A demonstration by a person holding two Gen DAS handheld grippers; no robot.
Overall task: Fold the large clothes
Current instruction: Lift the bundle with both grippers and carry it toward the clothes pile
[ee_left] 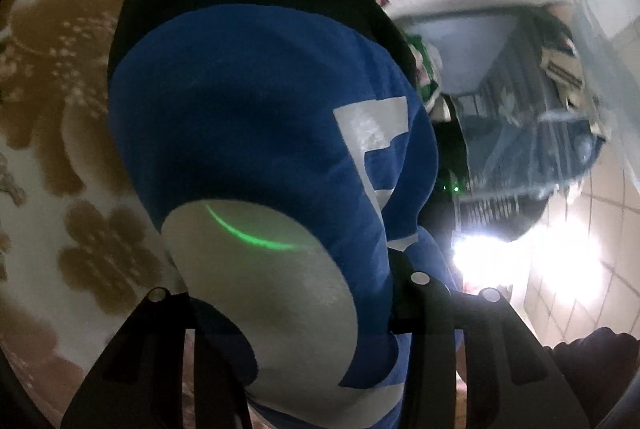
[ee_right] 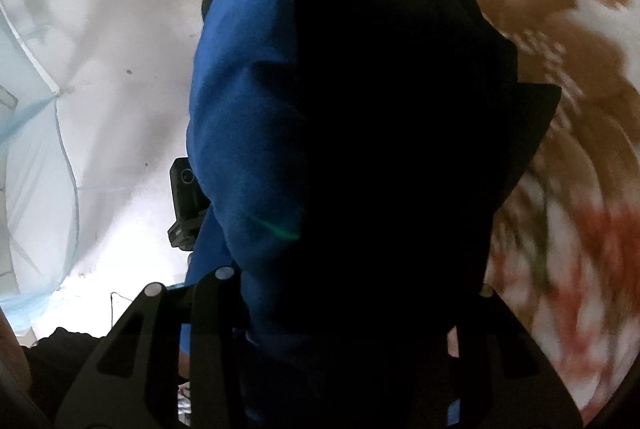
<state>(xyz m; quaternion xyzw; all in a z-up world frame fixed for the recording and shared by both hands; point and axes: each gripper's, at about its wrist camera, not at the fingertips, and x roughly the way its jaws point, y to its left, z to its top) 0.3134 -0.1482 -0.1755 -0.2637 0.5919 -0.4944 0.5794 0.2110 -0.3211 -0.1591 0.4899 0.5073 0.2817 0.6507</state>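
A large garment of blue cloth with white panels and a black part hangs lifted above the bed. It fills the middle of the left wrist view. My left gripper is shut on a bunch of its blue and white cloth, which spills over the fingers. In the right wrist view the same garment shows a blue fold on the left and a broad black mass on the right. My right gripper is shut on that black and blue cloth. The fabric hides both grippers' pads.
A floral brown and cream bedspread lies under the garment, also seen as bedspread. A white wall and pale blue netting stand on the left. A dark rack and a tiled floor with glare lie to the right.
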